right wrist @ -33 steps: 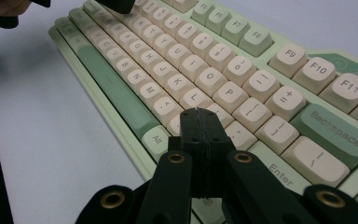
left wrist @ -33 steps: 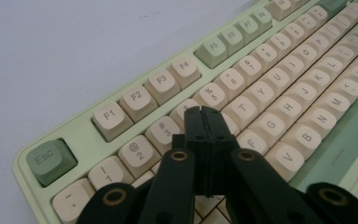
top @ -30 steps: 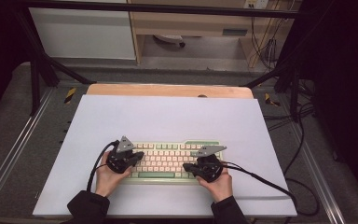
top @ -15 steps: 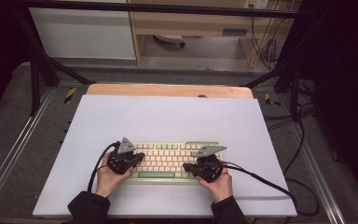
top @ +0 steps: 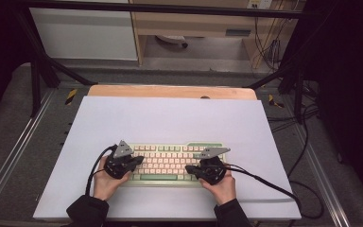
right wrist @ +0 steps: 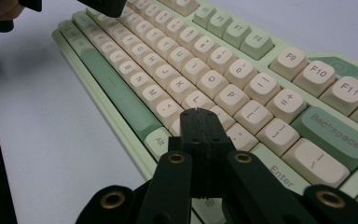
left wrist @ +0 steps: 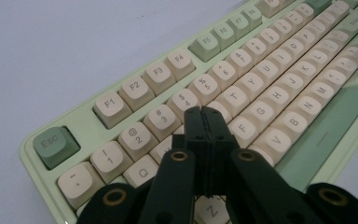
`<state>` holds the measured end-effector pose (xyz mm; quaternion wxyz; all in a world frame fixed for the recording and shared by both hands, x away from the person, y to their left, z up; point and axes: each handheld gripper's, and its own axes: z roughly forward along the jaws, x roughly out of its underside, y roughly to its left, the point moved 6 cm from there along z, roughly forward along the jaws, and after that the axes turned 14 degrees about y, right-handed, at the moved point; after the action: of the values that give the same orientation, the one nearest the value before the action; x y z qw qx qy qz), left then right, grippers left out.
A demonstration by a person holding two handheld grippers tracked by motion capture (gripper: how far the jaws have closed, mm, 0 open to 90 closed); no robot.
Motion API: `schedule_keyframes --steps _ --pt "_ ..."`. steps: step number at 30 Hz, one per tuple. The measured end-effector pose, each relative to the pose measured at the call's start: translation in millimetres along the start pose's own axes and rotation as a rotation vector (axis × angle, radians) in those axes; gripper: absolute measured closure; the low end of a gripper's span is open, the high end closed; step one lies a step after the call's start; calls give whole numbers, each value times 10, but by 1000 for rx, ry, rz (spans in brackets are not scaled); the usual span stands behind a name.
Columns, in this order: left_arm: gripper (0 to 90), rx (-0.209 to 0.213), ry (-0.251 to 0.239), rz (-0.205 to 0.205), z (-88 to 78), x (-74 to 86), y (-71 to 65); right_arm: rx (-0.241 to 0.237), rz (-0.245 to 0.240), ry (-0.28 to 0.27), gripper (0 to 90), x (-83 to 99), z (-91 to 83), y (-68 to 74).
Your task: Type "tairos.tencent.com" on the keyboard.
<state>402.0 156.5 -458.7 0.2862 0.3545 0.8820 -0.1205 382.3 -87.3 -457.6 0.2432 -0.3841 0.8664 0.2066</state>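
The green-and-cream keyboard (top: 172, 163) lay flat near the front edge of the white bench (top: 170, 118), just ahead of the person's hands. The left tool (left wrist: 203, 111) hung over the keyboard's left end with its jaws pressed together on nothing, tips above the W and E keys. The right tool (right wrist: 196, 112) hung over the right end, likewise closed and empty, near the L key.

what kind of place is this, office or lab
Probably a lab recording bench: a black metal frame surrounds the white table top, loose cables trail beside it, and a pale green keyboard is the test object.
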Motion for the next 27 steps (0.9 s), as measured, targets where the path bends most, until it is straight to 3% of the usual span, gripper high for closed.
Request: schedule_keyframes --steps 11,27 --pt "897 5 -16 -18 -108 112 42 -6 -3 -9 900 -38 5 20" --pt "897 10 -27 -31 -203 263 98 -39 -34 -11 900 -273 155 232"
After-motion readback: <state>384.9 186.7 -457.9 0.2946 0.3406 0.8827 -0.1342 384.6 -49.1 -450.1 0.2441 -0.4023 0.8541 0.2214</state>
